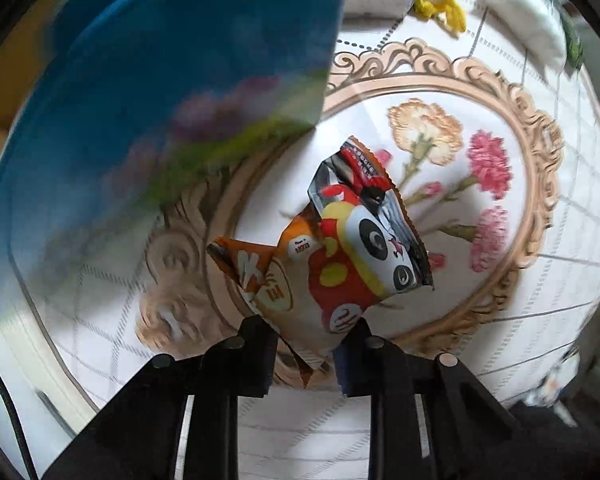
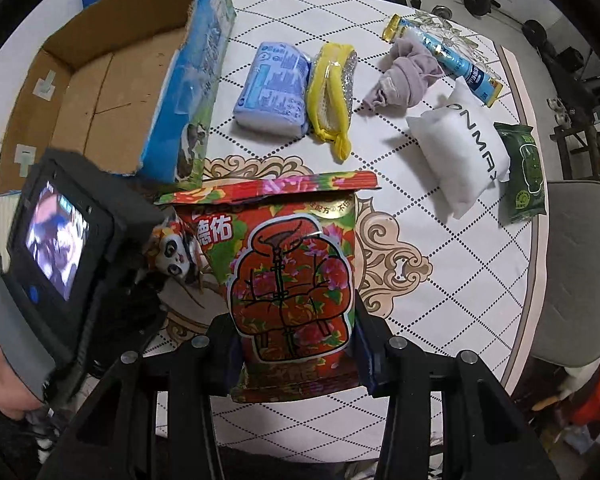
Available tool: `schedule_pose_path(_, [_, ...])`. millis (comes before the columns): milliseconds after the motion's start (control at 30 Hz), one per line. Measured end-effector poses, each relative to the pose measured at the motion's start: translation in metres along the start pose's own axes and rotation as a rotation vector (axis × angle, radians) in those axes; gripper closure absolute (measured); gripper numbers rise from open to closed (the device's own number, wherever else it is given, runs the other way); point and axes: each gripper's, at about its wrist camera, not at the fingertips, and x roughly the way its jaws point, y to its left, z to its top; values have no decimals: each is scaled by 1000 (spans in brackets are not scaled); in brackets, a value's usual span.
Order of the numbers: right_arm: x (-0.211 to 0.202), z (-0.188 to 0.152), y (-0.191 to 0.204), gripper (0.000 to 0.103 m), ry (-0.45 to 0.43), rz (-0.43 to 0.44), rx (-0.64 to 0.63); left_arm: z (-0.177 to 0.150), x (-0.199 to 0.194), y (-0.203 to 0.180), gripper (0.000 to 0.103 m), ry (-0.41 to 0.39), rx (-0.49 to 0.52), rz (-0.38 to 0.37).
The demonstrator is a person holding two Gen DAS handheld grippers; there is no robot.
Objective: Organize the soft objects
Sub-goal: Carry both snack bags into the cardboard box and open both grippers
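My left gripper (image 1: 306, 344) is shut on a small orange and red snack packet with a panda face (image 1: 332, 248), held above the tablecloth beside the blue wall of the cardboard box (image 1: 172, 92). The packet also shows in the right wrist view (image 2: 176, 252), next to the left gripper's camera body (image 2: 60, 240). My right gripper (image 2: 296, 344) is shut on a large red floral snack bag (image 2: 292, 280), held upright over the table. The open cardboard box (image 2: 100, 80) stands at the table's far left, and what shows of its inside is bare.
On the patterned tablecloth (image 2: 440, 300) lie a blue tissue pack (image 2: 272, 88), a yellow mesh pouch (image 2: 332, 96), a grey cloth (image 2: 408, 76), a blue tube (image 2: 444, 56), a white pillow (image 2: 460, 148) and a green wipes pack (image 2: 524, 172). A grey chair (image 2: 576, 272) stands at the right.
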Motion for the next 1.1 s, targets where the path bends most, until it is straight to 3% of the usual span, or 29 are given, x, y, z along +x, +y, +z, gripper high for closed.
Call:
schedule_pose_path(133, [-24, -2, 4, 56, -15, 46, -3, -32, -50, 9, 83, -77, -130, -91])
schedule_pose_path(267, [-61, 6, 18, 56, -50, 129, -16, -55, -137, 45, 83, -219, -307, -190])
schedule_pose_path(367, [-88, 30, 42, 56, -91, 187, -36, -43, -187, 94, 83, -288, -423, -238])
schedule_pose_path(433, [-96, 58, 66, 56, -106, 225, -41, -25, -193, 131, 83, -286, -500, -274])
schedule_pose_path(567, [-75, 117, 114, 56, -96, 262, -30, 36, -155, 202, 83, -196, -626, -333])
schedule_pose_path(700, [-20, 181, 157, 56, -68, 209, -4, 88, -97, 249, 83, -68, -666, -341])
schedule_pose_path(867, [38, 226, 181, 56, 31, 209, 36, 111, -34, 274, 82, 58, -697, -400])
schedule_pose_path(1100, [66, 248, 202, 56, 79, 161, 31, 124, -12, 273, 81, 100, -709, -427])
